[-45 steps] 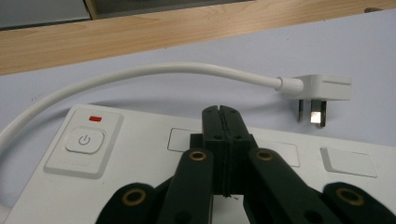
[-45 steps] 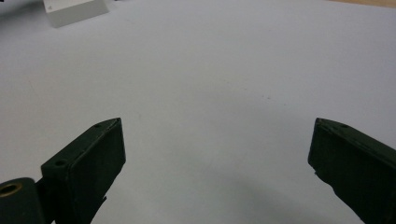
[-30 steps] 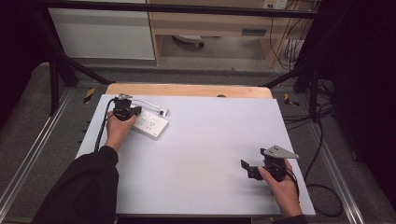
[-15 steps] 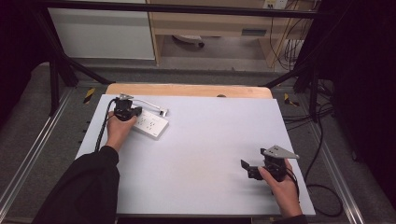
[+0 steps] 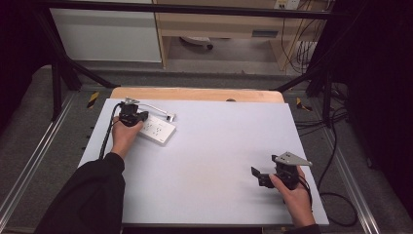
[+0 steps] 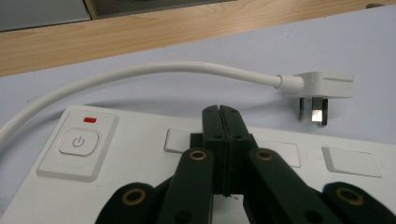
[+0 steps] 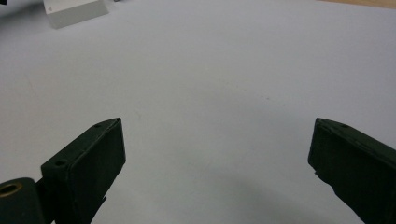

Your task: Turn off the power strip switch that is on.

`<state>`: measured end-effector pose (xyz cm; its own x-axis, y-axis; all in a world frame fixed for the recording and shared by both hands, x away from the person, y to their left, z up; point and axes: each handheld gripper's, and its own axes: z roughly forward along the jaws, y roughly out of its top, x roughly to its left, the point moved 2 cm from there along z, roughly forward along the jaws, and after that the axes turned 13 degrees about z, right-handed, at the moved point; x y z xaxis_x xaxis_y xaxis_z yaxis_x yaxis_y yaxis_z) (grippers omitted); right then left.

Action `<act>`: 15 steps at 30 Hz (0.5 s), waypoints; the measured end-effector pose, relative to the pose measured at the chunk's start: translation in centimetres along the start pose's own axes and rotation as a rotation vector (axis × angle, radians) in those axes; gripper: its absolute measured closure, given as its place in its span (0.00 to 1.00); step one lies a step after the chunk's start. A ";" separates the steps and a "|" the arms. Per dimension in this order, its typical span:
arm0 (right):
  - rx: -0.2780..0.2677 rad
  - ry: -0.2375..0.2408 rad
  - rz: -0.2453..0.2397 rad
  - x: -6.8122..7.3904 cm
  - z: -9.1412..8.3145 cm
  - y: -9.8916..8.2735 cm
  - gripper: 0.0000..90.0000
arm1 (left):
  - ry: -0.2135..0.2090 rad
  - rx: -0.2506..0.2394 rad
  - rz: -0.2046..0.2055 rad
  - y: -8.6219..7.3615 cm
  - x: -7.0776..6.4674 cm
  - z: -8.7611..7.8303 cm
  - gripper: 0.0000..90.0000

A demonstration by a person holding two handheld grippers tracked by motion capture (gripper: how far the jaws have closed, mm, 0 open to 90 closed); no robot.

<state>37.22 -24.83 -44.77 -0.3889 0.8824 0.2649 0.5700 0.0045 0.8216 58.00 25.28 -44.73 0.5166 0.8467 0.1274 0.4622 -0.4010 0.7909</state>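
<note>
Nothing has shifted since the earlier frames. The white power strip [image 5: 157,129] lies at the far left of the pale table top [image 5: 209,161]. Over it, the left gripper [image 6: 220,111] has its jaws pressed together, empty. The strip's plug [image 6: 322,91] rests just beyond. Well away from the strip, the right gripper [image 5: 258,175] is spread wide above bare table.

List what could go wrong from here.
1. The left gripper, jaws shut, sits over the power strip; pressing down could skid the strip across the smooth table.
2. Its power button lies close by and could get pressed by accident.
3. The loose plug could drag if the strip moves.
</note>
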 end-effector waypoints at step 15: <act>-0.002 -0.001 0.000 0.0 0.0 0.0 0.05 | 0.008 -0.029 -0.017 0.3 0.4 -0.5 1.00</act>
<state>37.22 -24.85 -44.76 -0.3883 0.8828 0.2643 0.5685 0.0037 0.8226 57.93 25.68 -44.15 0.5026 0.8563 0.1186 0.4497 -0.3762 0.8101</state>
